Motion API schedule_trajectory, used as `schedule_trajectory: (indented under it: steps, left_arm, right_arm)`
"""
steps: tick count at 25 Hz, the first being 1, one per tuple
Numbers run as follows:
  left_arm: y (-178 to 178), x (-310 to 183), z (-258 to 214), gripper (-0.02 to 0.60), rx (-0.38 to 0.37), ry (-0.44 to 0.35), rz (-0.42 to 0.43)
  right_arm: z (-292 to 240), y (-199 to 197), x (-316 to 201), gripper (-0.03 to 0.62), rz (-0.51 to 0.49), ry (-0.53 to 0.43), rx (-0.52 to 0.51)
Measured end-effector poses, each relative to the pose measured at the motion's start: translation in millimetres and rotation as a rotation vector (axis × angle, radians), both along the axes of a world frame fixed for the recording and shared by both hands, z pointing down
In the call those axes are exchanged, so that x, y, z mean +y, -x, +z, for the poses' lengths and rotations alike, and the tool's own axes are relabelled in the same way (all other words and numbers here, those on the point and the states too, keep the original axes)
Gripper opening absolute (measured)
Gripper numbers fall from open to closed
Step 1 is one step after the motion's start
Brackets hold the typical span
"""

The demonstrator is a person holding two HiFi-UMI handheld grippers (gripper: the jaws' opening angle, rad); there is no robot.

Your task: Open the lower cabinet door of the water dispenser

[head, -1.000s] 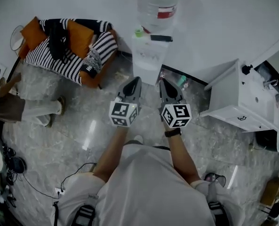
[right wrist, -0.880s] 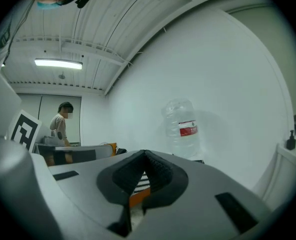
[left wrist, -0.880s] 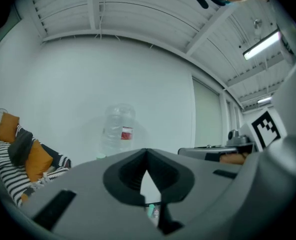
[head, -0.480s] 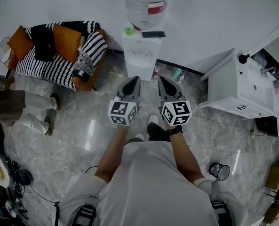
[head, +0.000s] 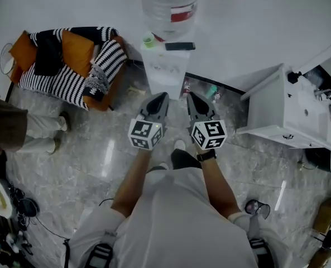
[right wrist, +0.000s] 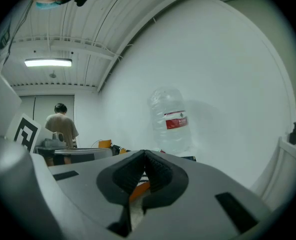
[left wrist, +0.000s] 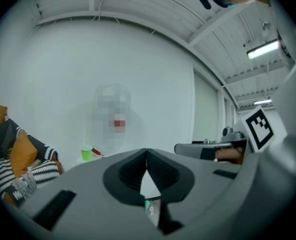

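Note:
The white water dispenser (head: 166, 70) stands against the far wall with a big clear bottle (head: 169, 4) on top; a green cup (head: 149, 39) and a black phone (head: 180, 46) lie on its top. Its lower front is seen steeply from above, and the door cannot be made out. My left gripper (head: 160, 96) and right gripper (head: 191, 96) hang side by side just short of the dispenser, both shut and empty. In the left gripper view the jaws (left wrist: 147, 152) meet beside the cup (left wrist: 86, 153). The right gripper view has its shut gripper (right wrist: 145, 155) below the bottle (right wrist: 171, 121).
A striped armchair with orange cushions (head: 70, 60) stands left of the dispenser. A white cabinet with a sink (head: 288, 116) is at the right. A seated person's legs (head: 28, 130) reach in from the left. Small bottles (head: 210, 91) lie by the wall; cables (head: 48, 225) cross the floor.
The person has stepped toward the dispenser, carrying both grippers forward and slightly lower. Both grippers stay shut and side by side.

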State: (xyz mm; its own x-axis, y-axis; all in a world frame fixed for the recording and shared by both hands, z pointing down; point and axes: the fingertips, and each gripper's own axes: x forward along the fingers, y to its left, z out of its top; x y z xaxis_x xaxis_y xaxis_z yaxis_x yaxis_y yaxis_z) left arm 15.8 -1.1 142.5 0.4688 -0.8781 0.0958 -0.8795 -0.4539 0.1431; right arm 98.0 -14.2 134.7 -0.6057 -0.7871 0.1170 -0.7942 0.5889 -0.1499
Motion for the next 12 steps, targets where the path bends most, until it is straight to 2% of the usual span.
schedule_trajectory:
  steps: [12]
  left_arm:
    - [-34,-84,57,0.011,-0.061,0.068,-0.05]
  right_arm:
    - [53,-39,-95,0.011,-0.047,0.072,-0.02]
